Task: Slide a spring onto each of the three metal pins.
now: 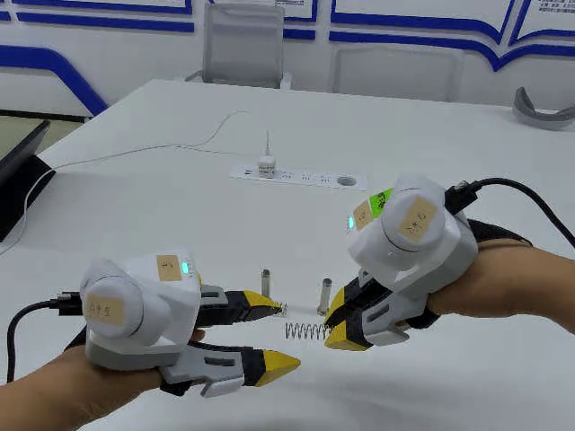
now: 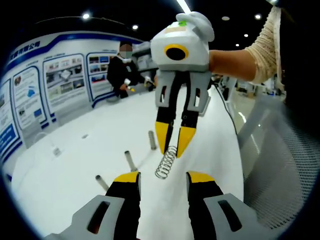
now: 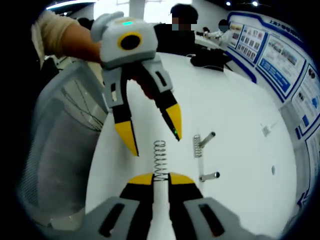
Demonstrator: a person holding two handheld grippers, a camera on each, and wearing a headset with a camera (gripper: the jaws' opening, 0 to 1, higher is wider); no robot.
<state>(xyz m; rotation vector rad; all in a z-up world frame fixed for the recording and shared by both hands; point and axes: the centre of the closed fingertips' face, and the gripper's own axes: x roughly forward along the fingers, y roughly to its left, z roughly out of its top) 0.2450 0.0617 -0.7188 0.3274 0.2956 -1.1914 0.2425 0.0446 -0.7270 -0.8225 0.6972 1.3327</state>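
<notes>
The right gripper is clenched on one end of a thin coiled wire spring. The spring is lying almost flat, just above the smooth white table, and its free end points left toward the left gripper. In the right gripper view the two yellow wedge-shaped tips are pressed together on the near end of the spring, and the rest of the coil goes straight away from them.

The left gripper is released: its jaws stand wide apart and nothing is between them. In the left gripper view the spring hangs from the tips of the right gripper and reaches down to the gap between the left jaws.

Three metal pins, short shiny cylinders, stand upright in a row on the table, left of the spring in that view. In the head view two of them are just behind the two grippers. In the right gripper view a second spring is at one pin; I cannot tell if it goes around the pin.

Farther on the table lies a flat white power strip with a thin white cable.
</notes>
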